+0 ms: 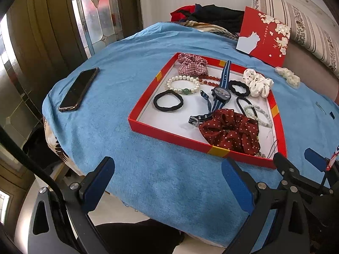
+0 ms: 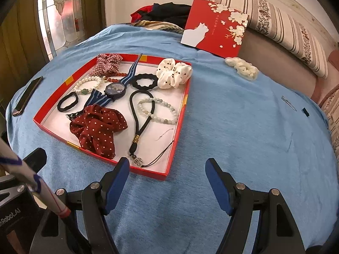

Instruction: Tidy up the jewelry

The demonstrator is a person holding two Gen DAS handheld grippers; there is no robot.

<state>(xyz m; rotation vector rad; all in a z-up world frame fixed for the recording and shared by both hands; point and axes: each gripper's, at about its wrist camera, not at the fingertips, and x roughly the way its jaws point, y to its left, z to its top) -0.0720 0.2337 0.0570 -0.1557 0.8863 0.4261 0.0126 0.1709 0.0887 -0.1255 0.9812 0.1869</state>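
Note:
A shallow red tray (image 1: 169, 134) (image 2: 179, 124) sits on a blue cloth. It holds a dark red dotted scrunchie (image 1: 231, 132) (image 2: 97, 127), a striped-strap watch (image 1: 221, 94) (image 2: 116, 90), a pearl bracelet (image 1: 183, 84) (image 2: 89, 84), a pale bead bracelet (image 2: 157, 110), black hair ties (image 1: 168, 103) (image 2: 144, 81), a plaid scrunchie (image 1: 191, 63) and a white dotted scrunchie (image 1: 257, 83) (image 2: 173, 73). A cream scrunchie (image 1: 288, 76) (image 2: 242, 67) lies on the cloth outside the tray. My left gripper (image 1: 167, 184) and right gripper (image 2: 167, 182) are open and empty, near the tray's front edge.
A black phone (image 1: 79, 90) (image 2: 27, 95) lies left of the tray. The red lid with a white cat (image 1: 264, 36) (image 2: 215, 27) leans at the back. A small tweezer-like item (image 2: 289, 103) and a dark clip (image 2: 305, 112) lie at the right. Dark clothes (image 1: 211, 14) are piled behind.

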